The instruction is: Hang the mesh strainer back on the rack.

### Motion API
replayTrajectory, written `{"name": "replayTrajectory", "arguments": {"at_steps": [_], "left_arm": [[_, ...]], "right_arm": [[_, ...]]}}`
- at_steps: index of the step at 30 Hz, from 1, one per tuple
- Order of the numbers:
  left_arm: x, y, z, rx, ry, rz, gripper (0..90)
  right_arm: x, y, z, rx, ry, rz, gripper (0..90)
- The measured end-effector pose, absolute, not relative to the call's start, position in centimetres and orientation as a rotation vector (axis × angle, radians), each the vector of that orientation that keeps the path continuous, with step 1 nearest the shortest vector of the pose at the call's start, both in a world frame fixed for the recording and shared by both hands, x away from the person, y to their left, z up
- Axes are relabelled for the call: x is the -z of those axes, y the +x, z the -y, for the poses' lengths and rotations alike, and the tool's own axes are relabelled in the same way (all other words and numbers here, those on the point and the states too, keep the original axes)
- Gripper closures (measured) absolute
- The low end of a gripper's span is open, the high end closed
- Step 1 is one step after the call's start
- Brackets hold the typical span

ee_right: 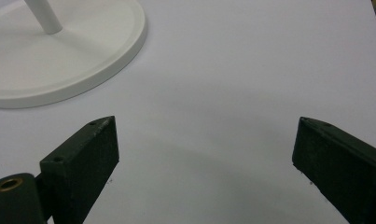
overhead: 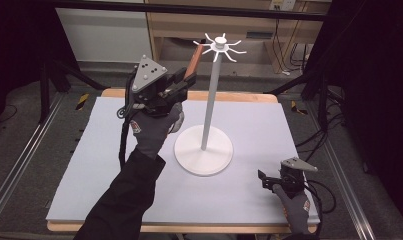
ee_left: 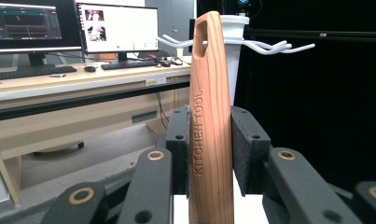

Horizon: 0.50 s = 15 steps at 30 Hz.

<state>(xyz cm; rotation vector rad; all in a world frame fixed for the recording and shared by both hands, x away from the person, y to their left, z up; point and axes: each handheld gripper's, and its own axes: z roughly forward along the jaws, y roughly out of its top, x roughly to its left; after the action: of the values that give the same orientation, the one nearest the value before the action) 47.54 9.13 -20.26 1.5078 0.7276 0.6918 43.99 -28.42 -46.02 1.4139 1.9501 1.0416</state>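
Left tongs [overhead: 181, 82] clamp a wooden handle [ee_left: 209, 126] up by the rack's hooks [overhead: 220, 47]; right tongs [ee_right: 204, 163] sit wide open, near right on the surface [overhead: 249, 200].

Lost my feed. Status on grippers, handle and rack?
Left gripper shut on wooden handle, raised beside rack hooks. Right gripper open, low over mat. Handle hole not yet on a hook. Nothing in the way.

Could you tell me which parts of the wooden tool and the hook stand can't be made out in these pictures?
- Wooden tool: its working end is cut off by the bottom edge of the left gripper view; in the high view the left gripper hides it.
- Hook stand: whether a hook has entered the handle's hole is too small to tell in the high view.
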Motion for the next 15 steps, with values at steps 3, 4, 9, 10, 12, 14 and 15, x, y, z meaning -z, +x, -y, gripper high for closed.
{"name": "replayTrajectory", "arguments": {"at_steps": [3,4,9,10,12,14,15], "left_arm": [[20.3,47.66,-8.89,-0.697,1.508,-0.728,70.1],[20.3,47.68,-8.84,-0.698,1.507,-0.729,70.1],[20.18,47.72,-8.74,-0.707,1.506,-0.732,70.1],[20.17,47.73,-8.73,-0.709,1.507,-0.731,70.1],[20.19,47.74,-8.7,-0.708,1.506,-0.733,70.1],[20.22,47.73,-8.58,-0.705,1.506,-0.729,70.1],[20.23,47.73,-8.56,-0.71,1.51,-0.732,70.1]], "right_arm": [[46.0,43.96,28.41,-1.043,1.421,-1.947,7.4],[45.99,43.96,28.41,-1.044,1.422,-1.947,7.4],[46.01,43.99,28.42,-1.042,1.416,-1.949,7.4],[46.0,43.97,28.41,-1.043,1.42,-1.949,7.4],[45.99,43.96,28.42,-1.046,1.422,-1.947,7.4],[45.99,43.96,28.41,-1.045,1.422,-1.947,7.4],[45.99,43.96,28.42,-1.044,1.421,-1.948,7.4]]}}
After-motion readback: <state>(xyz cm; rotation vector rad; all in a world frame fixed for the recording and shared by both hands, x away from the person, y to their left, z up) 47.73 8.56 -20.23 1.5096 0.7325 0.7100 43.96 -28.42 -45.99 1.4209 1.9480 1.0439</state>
